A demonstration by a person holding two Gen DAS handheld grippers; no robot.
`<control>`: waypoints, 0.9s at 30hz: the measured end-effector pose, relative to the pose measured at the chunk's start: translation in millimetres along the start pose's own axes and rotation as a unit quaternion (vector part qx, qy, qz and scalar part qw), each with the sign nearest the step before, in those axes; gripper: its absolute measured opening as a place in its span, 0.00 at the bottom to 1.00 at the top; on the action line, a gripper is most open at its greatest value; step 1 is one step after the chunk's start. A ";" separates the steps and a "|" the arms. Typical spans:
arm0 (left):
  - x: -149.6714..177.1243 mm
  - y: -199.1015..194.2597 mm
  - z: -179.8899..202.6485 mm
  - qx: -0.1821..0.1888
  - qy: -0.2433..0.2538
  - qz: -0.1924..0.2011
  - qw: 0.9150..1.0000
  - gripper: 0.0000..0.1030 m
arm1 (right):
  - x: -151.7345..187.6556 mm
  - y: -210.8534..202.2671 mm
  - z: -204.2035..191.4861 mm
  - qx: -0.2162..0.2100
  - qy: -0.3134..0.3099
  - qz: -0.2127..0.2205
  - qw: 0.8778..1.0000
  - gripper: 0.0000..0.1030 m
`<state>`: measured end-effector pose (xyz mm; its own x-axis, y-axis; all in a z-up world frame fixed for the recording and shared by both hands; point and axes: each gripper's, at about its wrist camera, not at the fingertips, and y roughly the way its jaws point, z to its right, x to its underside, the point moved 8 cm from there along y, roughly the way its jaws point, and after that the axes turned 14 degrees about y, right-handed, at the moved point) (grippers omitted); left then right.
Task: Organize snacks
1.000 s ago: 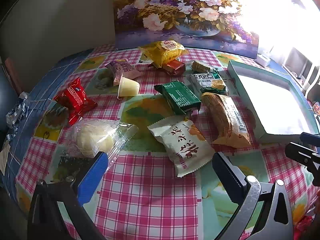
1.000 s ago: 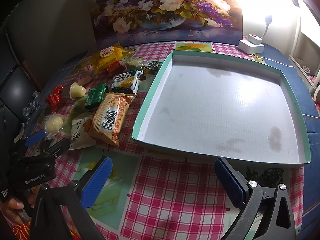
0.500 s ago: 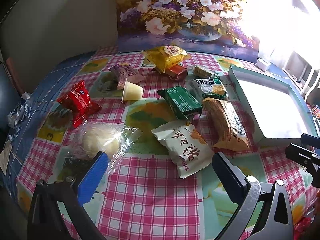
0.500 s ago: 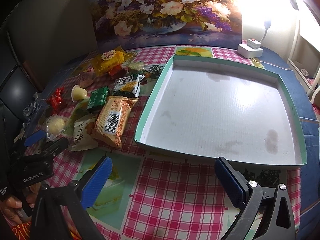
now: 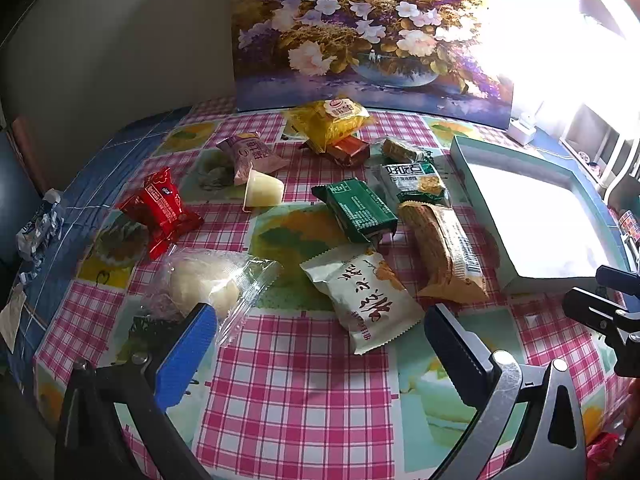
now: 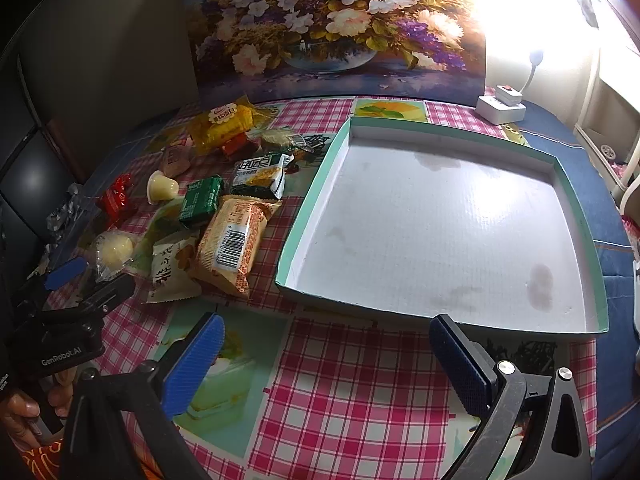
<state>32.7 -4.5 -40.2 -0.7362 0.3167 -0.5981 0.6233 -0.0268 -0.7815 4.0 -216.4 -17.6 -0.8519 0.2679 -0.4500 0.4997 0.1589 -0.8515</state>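
Observation:
Several snacks lie on the checked tablecloth: a white packet (image 5: 366,296) nearest my left gripper (image 5: 320,320), a clear-wrapped bun (image 5: 204,284), an orange biscuit pack (image 5: 444,252), a green packet (image 5: 358,210), a red packet (image 5: 160,208), a jelly cup (image 5: 262,194) and a yellow bag (image 5: 332,122). The left gripper is open and empty, just short of the white packet. My right gripper (image 6: 326,330) is open and empty, in front of the shallow white tray (image 6: 320,176) with green rim. The biscuit pack (image 6: 234,242) lies left of the tray.
A flower painting (image 5: 368,36) stands at the table's back edge. A white power strip (image 6: 500,106) with a lamp sits behind the tray. The right gripper shows at the right edge of the left wrist view (image 5: 600,312). A crumpled wrapper (image 5: 38,230) lies at the far left.
Both grippers have drawn back and risen slightly, so snacks and tray sit a little farther away. Nothing was picked up or moved.

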 end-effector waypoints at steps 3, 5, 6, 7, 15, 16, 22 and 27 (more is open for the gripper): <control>-0.4 -2.6 0.3 0.000 0.000 0.002 1.000 1.00 | -0.4 -1.2 0.0 0.000 0.000 0.001 1.000 1.00; -1.1 -4.5 -0.1 -0.003 0.000 0.005 1.000 1.00 | -1.0 -1.8 -0.2 0.000 -0.001 0.003 1.000 1.00; -1.3 -4.8 -0.1 -0.003 0.000 0.006 1.000 1.00 | -1.2 -2.2 -0.5 0.000 -0.001 0.003 1.000 1.00; -1.4 -5.3 -0.1 -0.004 0.001 0.006 1.000 1.00 | -1.3 -2.6 -0.7 0.000 -0.001 0.004 1.000 1.00; -1.5 -8.6 0.1 -0.008 0.003 0.011 1.000 1.00 | -2.7 -8.8 -1.4 0.001 -0.004 0.012 1.000 1.00; -1.7 -8.7 0.1 -0.008 0.004 0.012 1.000 1.00 | -3.5 -10.0 -1.3 0.002 -0.004 0.014 1.000 1.00; -2.6 -6.9 0.7 -0.008 0.006 0.012 1.000 1.00 | -3.9 -11.1 -1.6 0.001 -0.002 0.013 1.000 1.00; -2.4 -6.3 0.6 -0.008 0.006 0.012 1.000 1.00 | -3.7 -12.5 -3.8 -0.001 -0.004 0.013 1.000 1.00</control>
<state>30.4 -5.7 -34.0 -0.7181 0.3284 -0.6135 0.6443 -0.0196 -0.7646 1.5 -215.7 -4.3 -0.8401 0.2639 -0.4740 0.5218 0.1545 -0.8389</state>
